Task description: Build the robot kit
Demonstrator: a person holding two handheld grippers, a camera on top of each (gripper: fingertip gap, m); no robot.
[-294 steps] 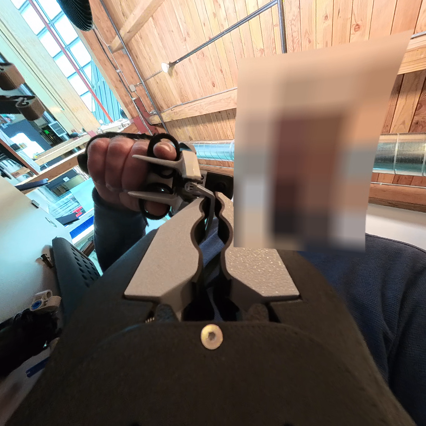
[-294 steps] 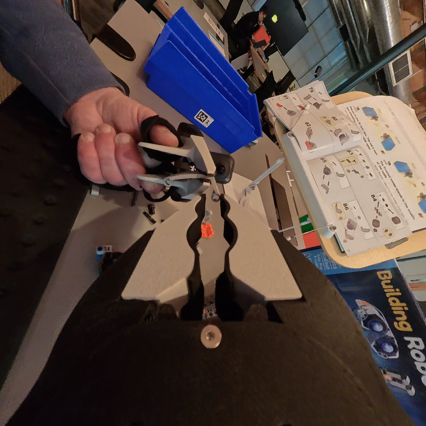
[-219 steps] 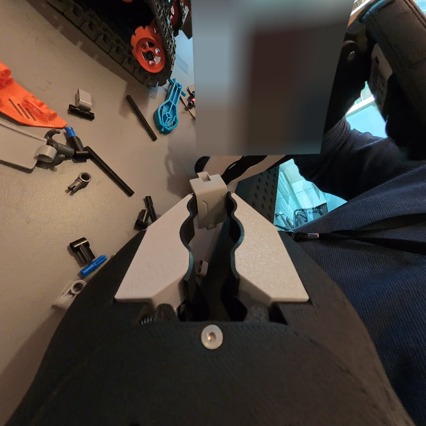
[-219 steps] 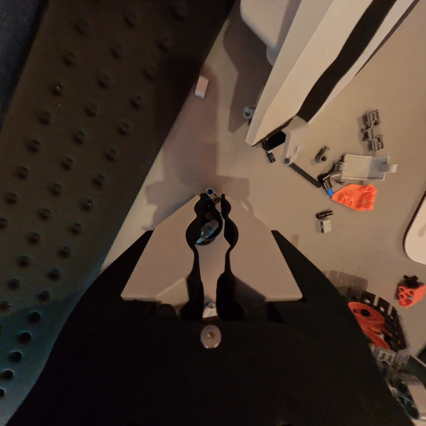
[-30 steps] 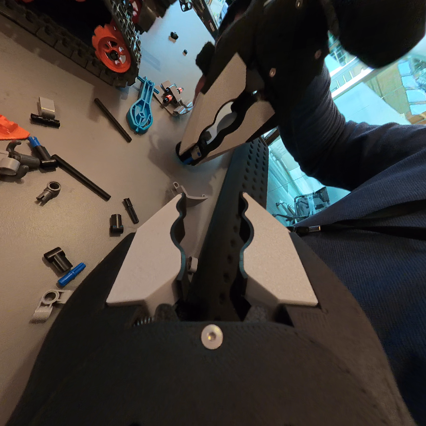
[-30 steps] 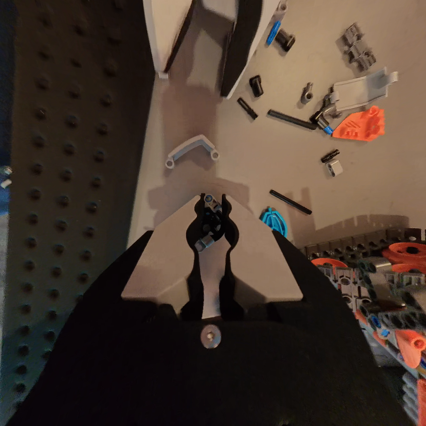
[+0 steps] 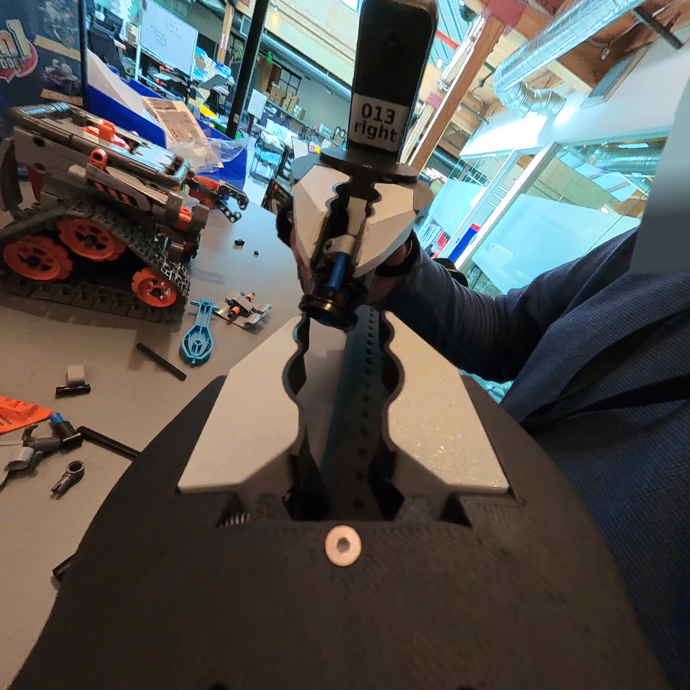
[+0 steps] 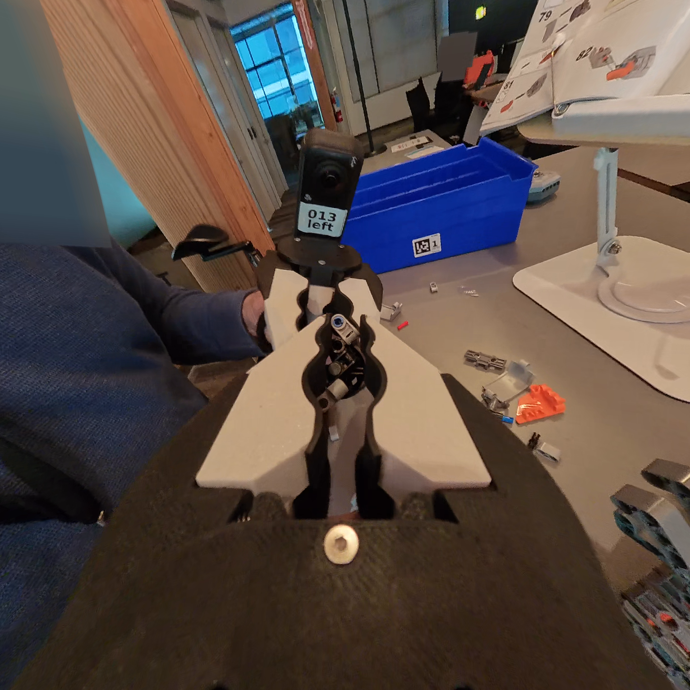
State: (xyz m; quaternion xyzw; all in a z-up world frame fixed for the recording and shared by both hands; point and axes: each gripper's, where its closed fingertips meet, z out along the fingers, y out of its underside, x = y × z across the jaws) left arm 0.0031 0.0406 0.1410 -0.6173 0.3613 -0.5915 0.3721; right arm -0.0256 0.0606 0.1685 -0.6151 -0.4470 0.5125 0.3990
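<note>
My right gripper is shut on a small assembly of black and grey parts with a blue pin. In the left wrist view the right gripper points at me, and the assembly shows a black round part, a blue pin and a grey connector. My left gripper is open and empty, its tips just below that assembly and almost touching it. In the right wrist view the left gripper faces me, tip to tip. Both are held above the grey table.
A tracked model with orange wheels stands at the back left. A blue tool, a black axle and an orange panel lie loose. A blue bin and a booklet stand stand behind. A dark studded mat edges the table. The grippers are tip to tip, or close to it. From either gripper's tips it is about 20 cm to the orange panel.
Both grippers have swung up from pointing down at the table and now face each other tip to tip. The right still holds the assembly. The left stays open.
</note>
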